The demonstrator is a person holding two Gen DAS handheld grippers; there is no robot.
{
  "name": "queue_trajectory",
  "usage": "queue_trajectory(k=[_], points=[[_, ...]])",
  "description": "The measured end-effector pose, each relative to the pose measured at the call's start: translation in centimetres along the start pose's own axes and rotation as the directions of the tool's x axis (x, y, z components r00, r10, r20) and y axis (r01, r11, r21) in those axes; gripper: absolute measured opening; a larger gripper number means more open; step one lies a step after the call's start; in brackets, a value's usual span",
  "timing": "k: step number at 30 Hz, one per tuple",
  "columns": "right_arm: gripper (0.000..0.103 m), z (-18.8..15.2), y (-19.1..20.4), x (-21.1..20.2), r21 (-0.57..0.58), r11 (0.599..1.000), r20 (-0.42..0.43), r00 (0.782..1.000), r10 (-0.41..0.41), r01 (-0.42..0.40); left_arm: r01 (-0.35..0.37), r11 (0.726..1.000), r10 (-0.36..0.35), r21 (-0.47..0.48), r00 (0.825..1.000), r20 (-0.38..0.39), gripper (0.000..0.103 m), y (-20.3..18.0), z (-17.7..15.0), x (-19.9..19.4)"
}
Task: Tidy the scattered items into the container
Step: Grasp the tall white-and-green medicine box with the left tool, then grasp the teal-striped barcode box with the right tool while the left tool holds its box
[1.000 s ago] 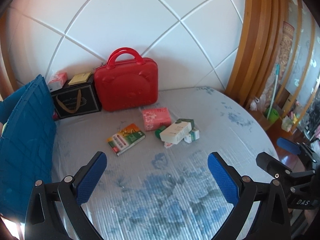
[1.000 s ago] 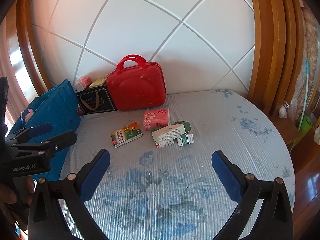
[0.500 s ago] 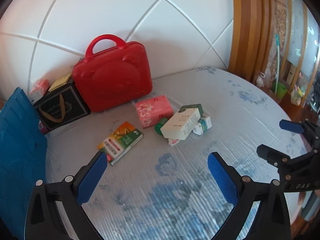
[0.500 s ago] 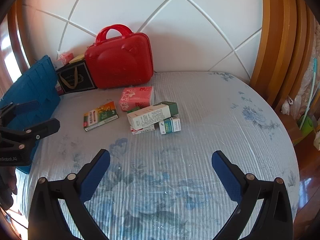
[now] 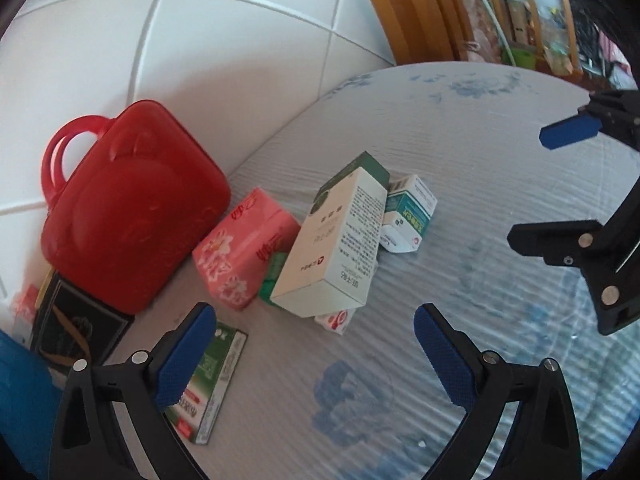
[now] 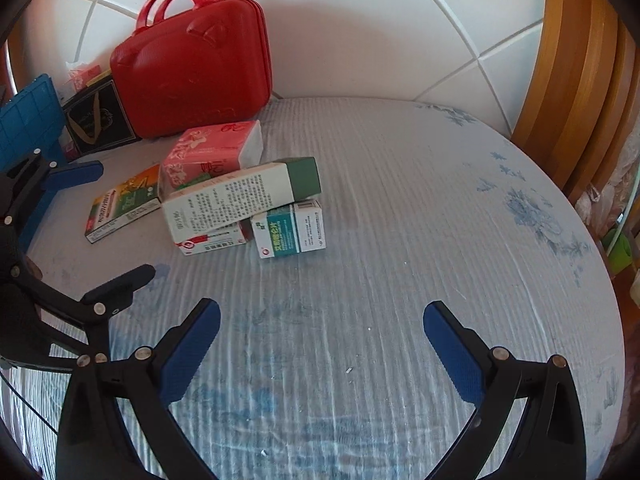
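Bare sheet (image 6: 380, 208) before piled boxes (image 6: 240, 200); red case (image 6: 192, 60) behind.

Red case (image 6: 192, 64); pink floral pack (image 6: 210, 152); white-and-green box (image 6: 240, 198); pale bed sheet (image 6: 400, 240) with blue flowers.

Glossy hard-plastic red case (image 6: 192, 60), printed cardboard boxes (image 6: 240, 196), ribbed cloth bedcover (image 6: 380, 240), varnished wooden frame (image 6: 580, 80)

White padded headboard (image 6: 360, 32) with diagonal seams, wooden frame (image 6: 580, 92) at its right edge, pale bedsheet (image 6: 400, 208) printed with blue flowers, green object (image 6: 620, 248) beyond the bed's edge
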State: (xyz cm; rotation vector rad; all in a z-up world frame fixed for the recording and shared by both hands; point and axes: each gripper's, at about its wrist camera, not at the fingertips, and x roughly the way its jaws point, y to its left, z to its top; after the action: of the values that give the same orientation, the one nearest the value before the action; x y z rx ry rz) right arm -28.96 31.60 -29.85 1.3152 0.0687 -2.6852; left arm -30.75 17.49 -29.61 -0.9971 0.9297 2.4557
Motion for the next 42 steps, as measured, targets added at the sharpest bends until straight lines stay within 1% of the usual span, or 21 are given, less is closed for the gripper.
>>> queue_trajectory(k=[2,5,7,8,10,11,12,13,16,22,30,36,42], points=[[0.103,-0.2,-0.5,0.9,0.021,1.0,-0.012,1.0,0.0,0.0,-0.01,0.999,0.01,0.051,1.0,-0.003,0.094,-0.5,0.0,1.6],[0.103,-0.4,-1.0,1.7,0.034,0.999,-0.017,1.0,0.002,-0.001,-0.015,0.996,0.013,0.092,1.0,0.019,0.092,-1.0,0.3,3.0],[0.103,-0.3,-1.0,2.1,0.031,1.0,-0.016,1.0,0.004,-0.003,-0.019,0.992,0.017,0.125,1.0,0.02,0.091,-1.3,0.5,3.7],[0.103,-0.3,-0.9,2.2,0.031,0.999,-0.014,1.0,0.006,-0.006,-0.018,0.99,0.016,0.143,1.0,0.017,0.087,-1.4,0.6,4.2],[0.103,-0.1,-0.8,2.5,0.03,1.0,-0.01,1.0,0.01,-0.009,-0.012,0.985,0.01,0.17,1.0,0.011,0.073,-1.7,0.8,4.9],[0.103,-0.1,-0.8,2.6,0.03,1.0,-0.009,1.0,0.011,-0.011,-0.014,0.984,0.012,0.18,1.0,0.011,0.058,-1.8,0.8,5.1],[0.103,0.0,-0.7,2.7,0.031,0.999,-0.008,1.0,0.013,-0.013,-0.019,0.983,0.016,0.181,1.0,0.015,0.049,-1.7,0.9,5.1],[0.103,0.0,-0.6,2.8,0.034,0.999,-0.007,1.0,0.015,-0.015,-0.014,0.985,0.011,0.173,1.0,0.017,0.048,-1.6,1.1,5.1],[0.103,0.1,-0.3,3.0,0.029,0.999,-0.001,1.0,0.02,-0.02,-0.009,0.989,0.005,0.149,1.0,0.031,0.038,-1.1,1.4,4.4],[0.103,0.7,0.5,4.2,0.0,1.0,-0.002,1.0,0.019,-0.019,-0.018,0.995,0.011,0.097,0.997,0.074,0.035,0.4,1.4,2.0],[0.103,1.8,1.5,6.4,-0.032,0.999,-0.008,1.0,0.016,-0.016,-0.026,0.998,0.019,0.062,0.993,0.119,0.034,1.8,1.2,-0.7],[0.103,2.7,1.9,7.5,-0.042,0.999,-0.007,1.0,0.006,-0.006,-0.025,0.999,0.021,0.033,0.99,0.139,0.034,2.2,0.6,-2.4],[0.103,3.0,2.1,8.8,-0.037,0.999,-0.027,1.0,-0.004,0.003,-0.026,1.0,0.025,0.003,0.99,0.14,0.033,2.4,-0.1,-3.6]])
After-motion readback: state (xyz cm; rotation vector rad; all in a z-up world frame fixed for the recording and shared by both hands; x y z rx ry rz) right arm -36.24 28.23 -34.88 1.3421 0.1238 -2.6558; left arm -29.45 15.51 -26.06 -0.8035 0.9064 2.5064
